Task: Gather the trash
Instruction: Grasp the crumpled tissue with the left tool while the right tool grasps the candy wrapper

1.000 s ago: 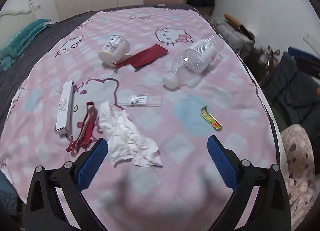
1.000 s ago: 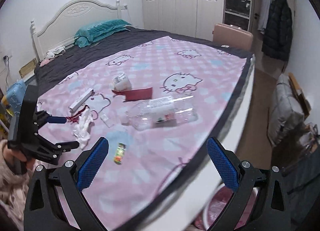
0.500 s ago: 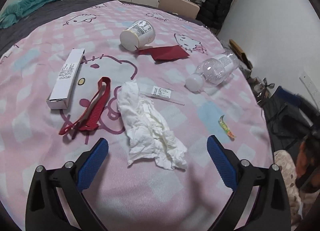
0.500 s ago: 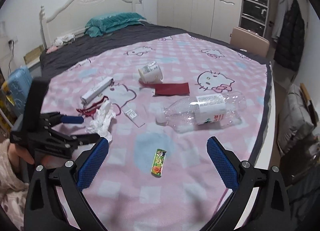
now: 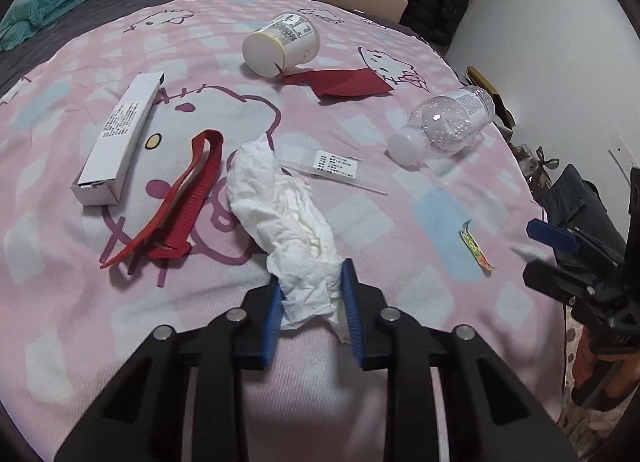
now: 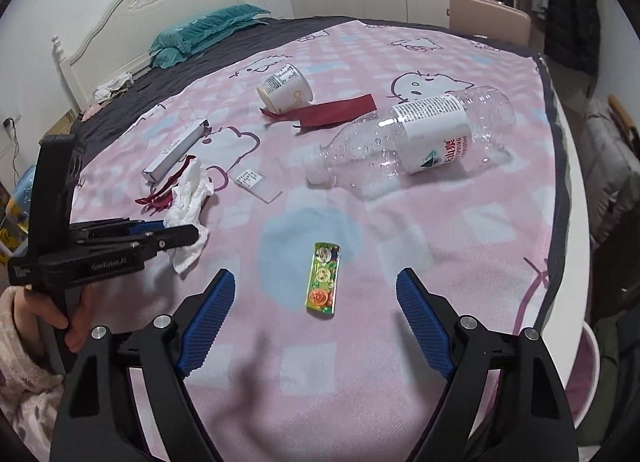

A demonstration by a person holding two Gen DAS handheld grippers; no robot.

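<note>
Pink blanket on the bed carries all the trash. Biggest change: left gripper has just been closing w/ the crumpled tissue between its pads, and now pinches the tissue's near end; the rest lies on the blanket. A sec ago it was wide open above the tissue, so first pickup looks secured, lift not yet done.

Right gripper has just been closing a bit but is open, nothing held, candy wrapper lying between its fingers, prob. next target.

Other stuff: empty bottle, paper cup, white box, red paper, red strap touching the tissue's left side, might snag. Clear label strip sits just beside the tissue.
</note>
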